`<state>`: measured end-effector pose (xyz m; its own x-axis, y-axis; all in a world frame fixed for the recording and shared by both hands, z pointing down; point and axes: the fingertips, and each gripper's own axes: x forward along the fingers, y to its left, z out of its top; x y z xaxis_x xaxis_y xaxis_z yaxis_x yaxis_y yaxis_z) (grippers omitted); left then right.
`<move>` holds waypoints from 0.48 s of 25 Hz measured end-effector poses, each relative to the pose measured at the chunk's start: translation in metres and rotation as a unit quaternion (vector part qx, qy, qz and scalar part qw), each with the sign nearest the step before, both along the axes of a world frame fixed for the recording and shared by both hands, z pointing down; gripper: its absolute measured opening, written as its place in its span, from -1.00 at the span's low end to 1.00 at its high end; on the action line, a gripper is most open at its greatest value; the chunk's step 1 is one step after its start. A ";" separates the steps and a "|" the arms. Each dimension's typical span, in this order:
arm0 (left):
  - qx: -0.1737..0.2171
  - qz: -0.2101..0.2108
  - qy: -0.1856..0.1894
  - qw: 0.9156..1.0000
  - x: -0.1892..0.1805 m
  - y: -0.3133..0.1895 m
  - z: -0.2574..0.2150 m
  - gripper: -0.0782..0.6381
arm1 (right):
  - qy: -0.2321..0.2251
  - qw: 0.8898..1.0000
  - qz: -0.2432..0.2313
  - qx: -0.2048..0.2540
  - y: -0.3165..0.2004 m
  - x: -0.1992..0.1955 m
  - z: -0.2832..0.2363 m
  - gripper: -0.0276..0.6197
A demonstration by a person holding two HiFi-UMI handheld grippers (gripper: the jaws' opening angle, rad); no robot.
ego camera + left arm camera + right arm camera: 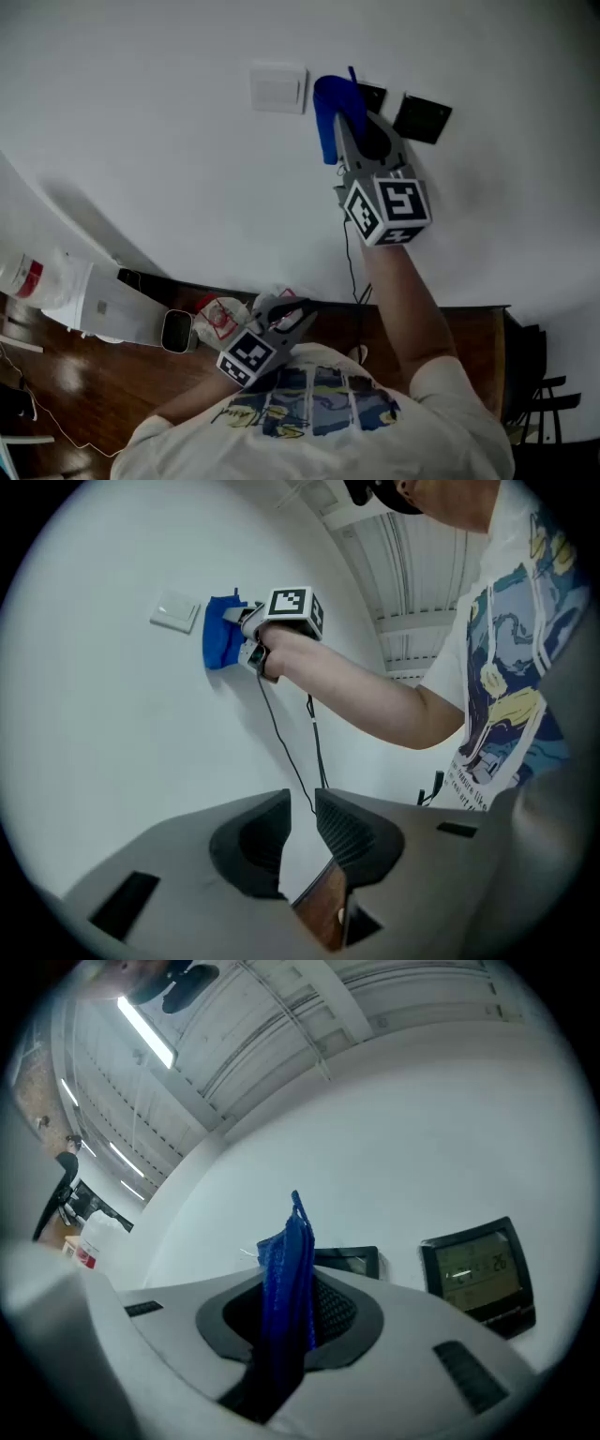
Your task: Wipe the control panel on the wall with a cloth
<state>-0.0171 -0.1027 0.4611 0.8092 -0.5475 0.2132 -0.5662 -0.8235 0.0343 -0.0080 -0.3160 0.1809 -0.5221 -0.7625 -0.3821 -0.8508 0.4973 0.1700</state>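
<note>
Head view: a white switch plate (278,89) is seen on the pale wall (141,141), and all else is placed from it. Just to the right of the plate, a blue cloth (329,112) is held up at the wall by the right gripper (352,127), which is raised on an outstretched arm. Whether the cloth is actually pressed to the wall cannot be told. Further right of the plate, past the cloth, a smaller dark panel (372,95) is partly covered by the gripper. Beyond that, well right of the plate, the control panel (422,118) is mounted, apart from the cloth. Far below the plate, the left gripper (293,316) is held close to the person's chest, above a wooden table (94,384).

From the right gripper view, the jaws are seen closed on the blue cloth (289,1279), which is pinched between the pads and stands up out of the right gripper (291,1312) in a folded strip. The smaller dark panel (352,1261) shows just behind the cloth, and the control panel (478,1274), with a lit display, lies beside it.

From the left gripper view, the jaws of the left gripper (298,829) are seen a narrow gap apart with nothing held between them; only wall and a strip of wood show through the gap. In that view the cloth (221,632) is again found just to the right of the switch plate (175,613).
</note>
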 end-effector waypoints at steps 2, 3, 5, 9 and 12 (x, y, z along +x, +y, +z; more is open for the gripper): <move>0.001 0.000 0.001 1.000 0.002 -0.001 0.000 -0.62 | 0.004 1.000 0.001 0.001 -0.003 0.000 -0.001 -0.63; 0.002 -0.001 0.001 1.000 0.002 -0.002 0.000 -0.62 | 0.006 1.000 0.002 0.002 -0.004 0.002 -0.001 -0.63; 0.003 -0.003 0.001 1.000 0.002 -0.003 -0.001 -0.62 | 0.008 1.000 0.007 0.003 -0.005 0.007 -0.002 -0.63; 0.005 -0.003 0.001 1.000 0.001 -0.003 -0.002 -0.62 | 0.006 1.000 0.023 0.002 -0.008 0.024 -0.003 -0.63; 0.003 0.000 0.001 1.000 0.002 -0.002 -0.001 -0.62 | 0.005 0.999 0.037 0.004 -0.007 0.038 -0.004 -0.63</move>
<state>-0.0152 -0.1051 0.4606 0.8090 -0.5495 0.2087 -0.5668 -0.8233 0.0295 0.0303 -0.3232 0.1772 -0.4688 -0.7959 -0.3830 -0.8831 0.4325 0.1820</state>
